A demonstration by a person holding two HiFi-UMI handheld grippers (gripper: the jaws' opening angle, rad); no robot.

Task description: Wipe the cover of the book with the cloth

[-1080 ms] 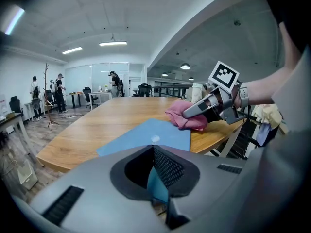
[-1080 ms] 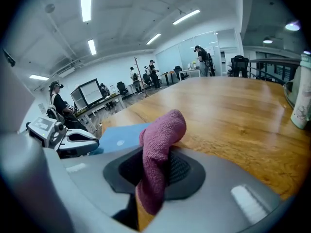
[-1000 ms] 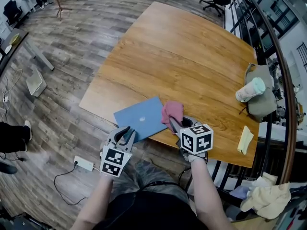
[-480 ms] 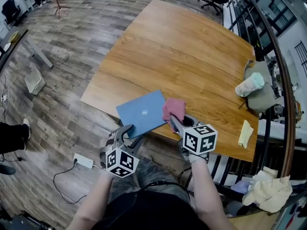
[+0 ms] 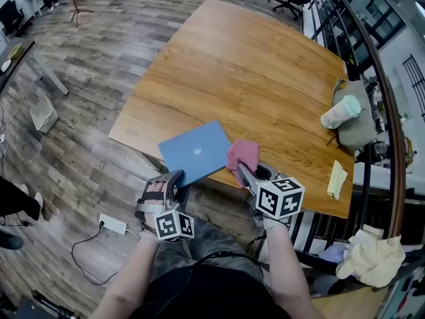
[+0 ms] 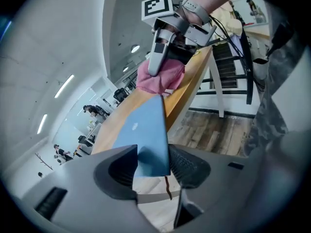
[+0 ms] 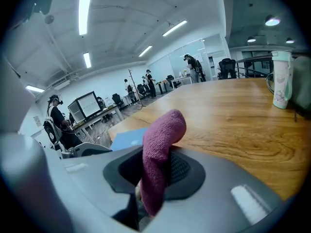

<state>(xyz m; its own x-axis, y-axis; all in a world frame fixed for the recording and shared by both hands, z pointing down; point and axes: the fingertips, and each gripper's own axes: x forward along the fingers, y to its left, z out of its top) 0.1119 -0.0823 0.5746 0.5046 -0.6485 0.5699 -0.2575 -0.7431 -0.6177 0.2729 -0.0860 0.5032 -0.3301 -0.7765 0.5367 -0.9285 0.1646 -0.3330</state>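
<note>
The left tongs (image 6: 153,166), at the lower left of the head view, stand wide, and their jaws have just been closing a little. The near corner of the blue book (image 5: 196,151) stands between them. Whether either pad touches it is hard to make out.

The book lies flat at the near edge of the worktop (image 5: 265,78), left of centre, with that corner sticking out past the edge. Just to its right the pink cloth (image 5: 242,155) lies bunched on the wood, meeting the book's right edge.

The right tongs (image 7: 155,171) are clamped on the cloth's near end, which fills the gap and hides part of both pads.

At the far right a pale tumbler (image 5: 339,113) stands beside a grey bag (image 5: 358,128). A yellow rag (image 5: 337,178) lies near the worktop's edge below them. The person's forearms are cut off by the bottom of the frame.
</note>
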